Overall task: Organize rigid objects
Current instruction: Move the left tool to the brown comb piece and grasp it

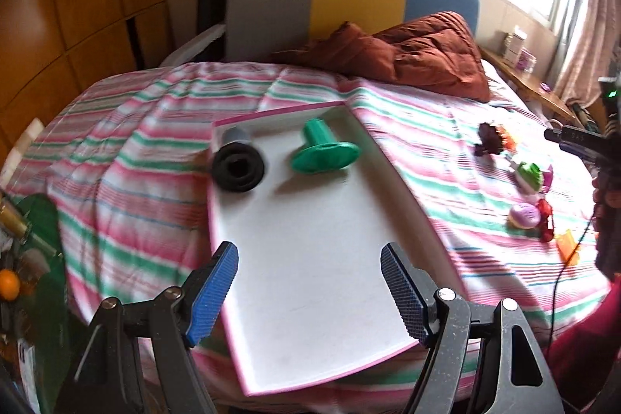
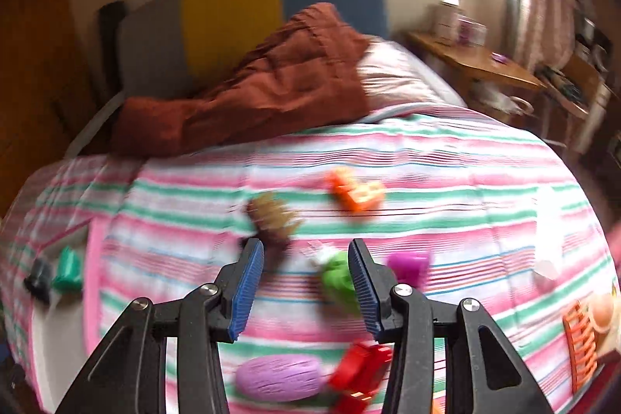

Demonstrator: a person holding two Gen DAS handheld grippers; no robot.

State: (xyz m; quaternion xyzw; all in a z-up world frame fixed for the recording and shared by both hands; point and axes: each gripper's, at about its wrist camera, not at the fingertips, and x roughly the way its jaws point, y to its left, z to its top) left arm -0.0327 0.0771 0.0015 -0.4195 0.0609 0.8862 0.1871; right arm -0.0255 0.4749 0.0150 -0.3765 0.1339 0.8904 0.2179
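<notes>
The right gripper [image 2: 306,282] stood open and empty over loose toys on the bed [image 2: 446,158]; a green toy [image 2: 337,278] lay just ahead, nearer its right finger. The left gripper [image 1: 310,286], open and empty, hung above the tray [image 1: 310,258], which held a black roll [image 1: 237,167] and a green spool [image 1: 324,152].

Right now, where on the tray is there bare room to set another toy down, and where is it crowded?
The white tray is bare from the green piece and black ring at its far end down to its near edge. The crowded spot is the striped bedspread on the right, around the green toy, orange block and purple oval.
</notes>
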